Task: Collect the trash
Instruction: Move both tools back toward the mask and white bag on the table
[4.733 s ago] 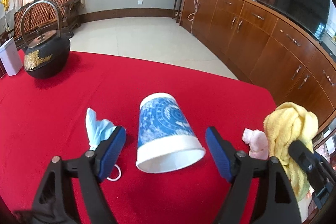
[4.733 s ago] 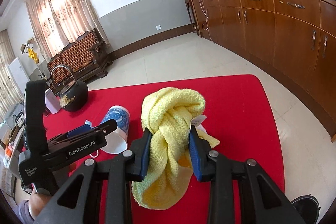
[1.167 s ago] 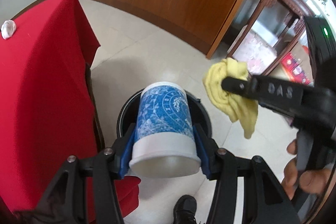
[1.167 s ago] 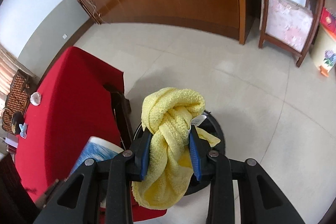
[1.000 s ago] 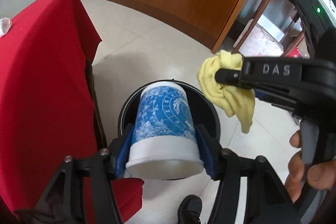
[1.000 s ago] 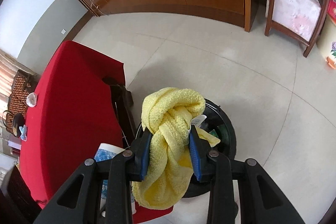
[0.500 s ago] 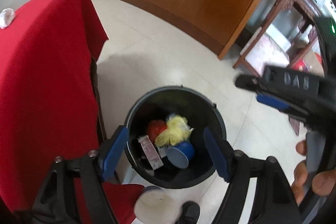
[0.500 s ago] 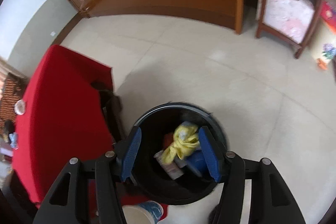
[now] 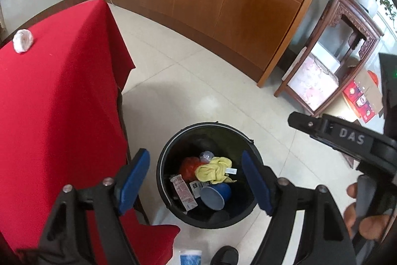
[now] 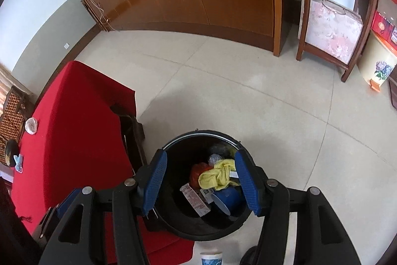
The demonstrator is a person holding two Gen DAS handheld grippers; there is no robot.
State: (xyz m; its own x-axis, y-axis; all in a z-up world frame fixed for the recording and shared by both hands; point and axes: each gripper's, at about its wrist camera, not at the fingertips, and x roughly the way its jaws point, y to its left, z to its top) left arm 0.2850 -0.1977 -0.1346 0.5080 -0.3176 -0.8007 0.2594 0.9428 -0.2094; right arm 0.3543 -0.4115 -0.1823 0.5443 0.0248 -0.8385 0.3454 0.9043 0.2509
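Note:
A black trash bin [image 9: 163, 160] stands on the floor beside the red-clothed table [image 9: 54, 91]. Inside lie the yellow cloth [image 9: 213, 170], a blue cup [image 9: 215, 195], an orange wrapper and cartons. The bin [image 10: 178, 222] and cloth [image 10: 218, 175] also show in the right wrist view. My left gripper [image 9: 196, 180] is open and empty above the bin. My right gripper [image 10: 201, 180] is open and empty above it too. The blue-patterned paper cup [image 9: 190, 257] lies on the floor outside the bin, also visible in the right wrist view [image 10: 211, 258]. A crumpled pink tissue [image 9: 22, 41] lies on the table.
A long wooden cabinet [image 9: 223, 1] lines the far wall, and a carved side table [image 9: 342, 54] stands to its right. A blue face mask [image 10: 18, 163] and a dark teapot [image 10: 11, 149] sit at the table's far end. A shoe [image 9: 224, 255] is near the bin.
Both grippers opened. The yellow cloth dropped into the bin. The paper cup left my left gripper and now lies on the floor beside the bin.

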